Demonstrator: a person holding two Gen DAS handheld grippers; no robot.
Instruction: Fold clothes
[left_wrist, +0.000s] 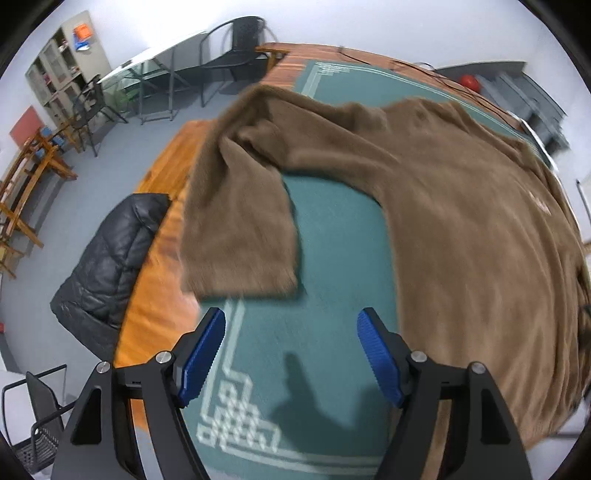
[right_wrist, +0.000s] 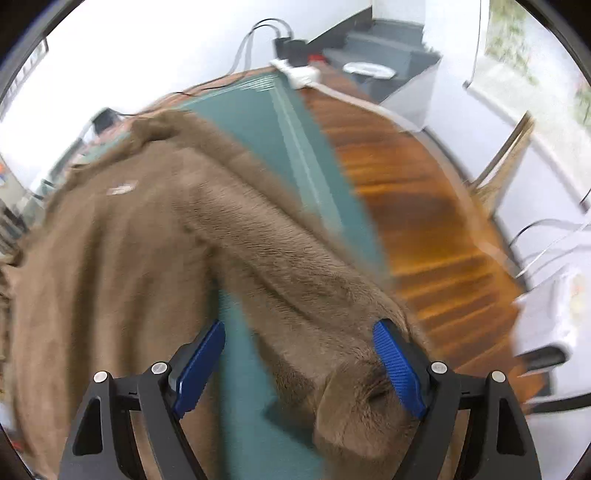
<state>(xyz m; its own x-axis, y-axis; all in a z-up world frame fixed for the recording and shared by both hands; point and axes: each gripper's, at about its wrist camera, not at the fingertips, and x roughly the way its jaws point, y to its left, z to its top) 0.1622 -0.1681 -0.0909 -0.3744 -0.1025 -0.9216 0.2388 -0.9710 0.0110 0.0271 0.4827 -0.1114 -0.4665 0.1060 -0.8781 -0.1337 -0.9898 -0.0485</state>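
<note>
A fuzzy brown sweater (left_wrist: 461, 206) lies spread on a teal mat (left_wrist: 325, 332) that covers a wooden table (left_wrist: 159, 280). One sleeve (left_wrist: 236, 221) lies stretched toward me, its cuff just ahead of my left gripper (left_wrist: 291, 332), which hovers open over bare mat with nothing between its blue pads. In the right wrist view the sweater (right_wrist: 110, 258) fills the left side. Its other sleeve (right_wrist: 295, 266) runs down to a folded cuff (right_wrist: 354, 417) that sits between the spread fingers of my right gripper (right_wrist: 299, 350), which is open.
A black padded jacket (left_wrist: 107, 258) hangs at the table's left edge. Chairs (left_wrist: 236, 55), a glass table (left_wrist: 155, 62) and shelves (left_wrist: 62, 66) stand beyond. A power strip and cables (right_wrist: 295, 74) rest at the table's far end; a wooden chair (right_wrist: 506, 162) stands to the right.
</note>
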